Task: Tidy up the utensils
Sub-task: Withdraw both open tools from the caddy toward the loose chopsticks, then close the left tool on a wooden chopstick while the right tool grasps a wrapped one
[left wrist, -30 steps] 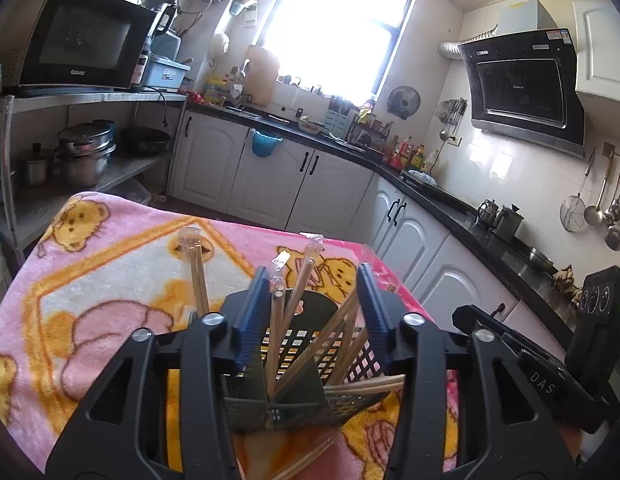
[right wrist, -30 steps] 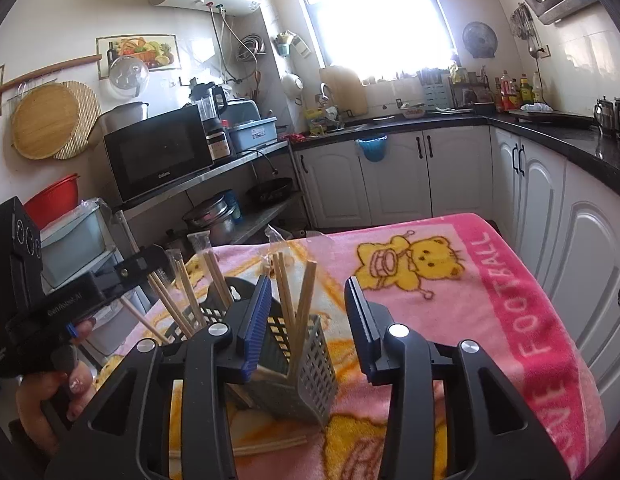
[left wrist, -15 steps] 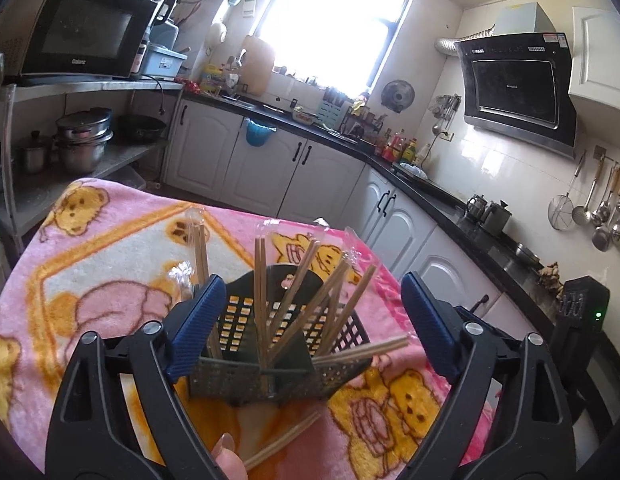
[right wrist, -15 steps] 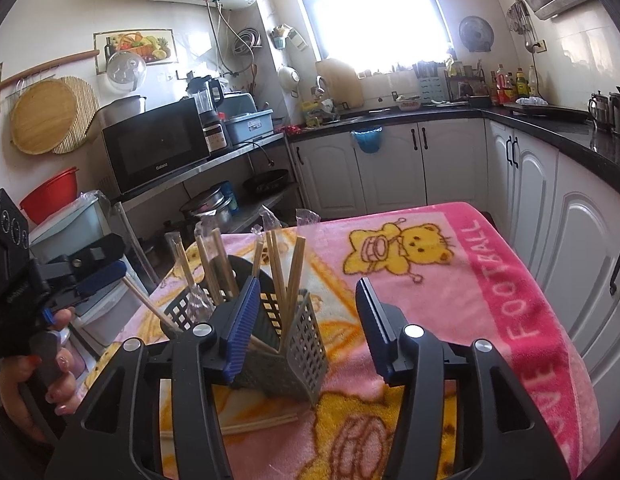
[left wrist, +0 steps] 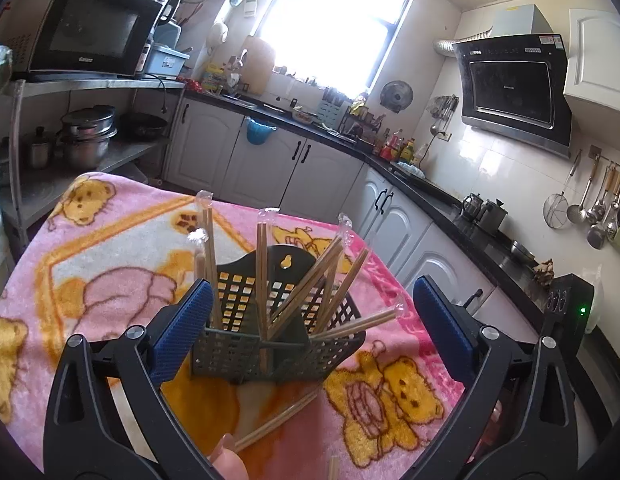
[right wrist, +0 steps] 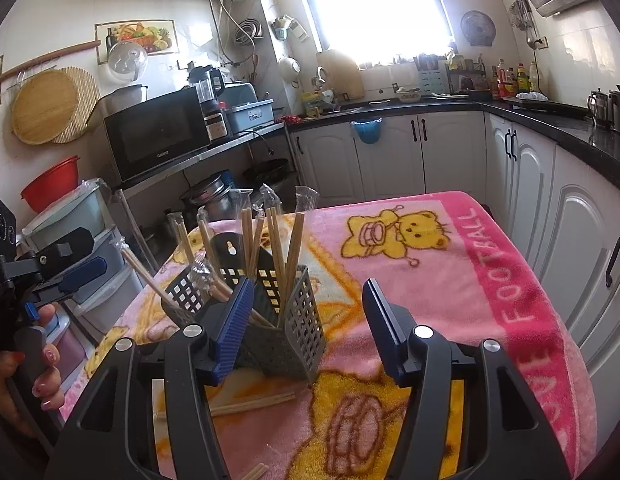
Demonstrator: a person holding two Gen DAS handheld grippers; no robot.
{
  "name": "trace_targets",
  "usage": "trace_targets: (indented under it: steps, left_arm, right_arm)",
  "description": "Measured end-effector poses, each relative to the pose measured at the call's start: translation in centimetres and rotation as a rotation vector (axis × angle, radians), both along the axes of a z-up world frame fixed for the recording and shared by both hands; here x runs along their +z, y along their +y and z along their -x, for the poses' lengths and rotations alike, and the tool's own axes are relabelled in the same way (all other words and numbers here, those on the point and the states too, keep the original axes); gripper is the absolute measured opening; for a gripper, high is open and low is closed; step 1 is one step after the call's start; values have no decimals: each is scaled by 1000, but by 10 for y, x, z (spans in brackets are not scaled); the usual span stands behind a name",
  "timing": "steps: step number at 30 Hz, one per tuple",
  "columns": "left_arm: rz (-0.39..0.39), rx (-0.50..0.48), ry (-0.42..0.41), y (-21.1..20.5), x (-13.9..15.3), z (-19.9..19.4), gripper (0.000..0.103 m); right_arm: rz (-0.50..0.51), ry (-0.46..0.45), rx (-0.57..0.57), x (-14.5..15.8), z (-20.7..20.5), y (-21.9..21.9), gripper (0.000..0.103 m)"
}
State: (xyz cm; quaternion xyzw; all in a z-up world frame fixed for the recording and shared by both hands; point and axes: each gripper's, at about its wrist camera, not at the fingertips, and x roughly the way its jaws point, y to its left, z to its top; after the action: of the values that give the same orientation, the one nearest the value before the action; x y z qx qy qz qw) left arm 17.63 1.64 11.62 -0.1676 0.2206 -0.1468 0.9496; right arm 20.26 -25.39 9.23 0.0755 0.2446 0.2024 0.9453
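A dark grey perforated utensil holder [left wrist: 269, 344] stands on the pink bear blanket [left wrist: 89, 264], with several wrapped wooden chopstick pairs [left wrist: 261, 272] leaning upright in it. My left gripper [left wrist: 310, 340] is open and empty, its jaws wide on either side of the holder. In the right wrist view the holder [right wrist: 281, 320] stands just left of my right gripper [right wrist: 310, 328], which is open and empty. Loose chopsticks [left wrist: 277, 420] lie on the blanket in front of the holder; they also show in the right wrist view [right wrist: 249, 402]. The left gripper [right wrist: 69, 268] shows at the far left.
The blanket-covered table [right wrist: 490, 280] stands in a kitchen. White cabinets [right wrist: 550, 208] run close along its right side. A metal shelf with a microwave [right wrist: 157, 136] and pots stands to the left. Plastic drawers [right wrist: 85, 240] stand by the table's left edge.
My left gripper has opened wide from a narrow gap around the chopsticks and drawn back from the holder. My right gripper has opened wider too. The chopsticks stay in the holder.
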Motion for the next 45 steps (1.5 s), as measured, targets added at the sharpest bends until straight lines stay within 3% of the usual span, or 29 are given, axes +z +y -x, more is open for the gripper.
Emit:
trace_targets:
  steps: [10,36,45]
  left_arm:
    - [3,24,47,9,-17,8,92]
    - [26,131,237,51,-92,38,92]
    - [21,129,306,55,-120,46,92]
  right_arm:
    - [27,33,41,-12,8,7,58]
    - [83,162,144,-60,28,35,58]
    - [101,199,171,-74,30,43,58]
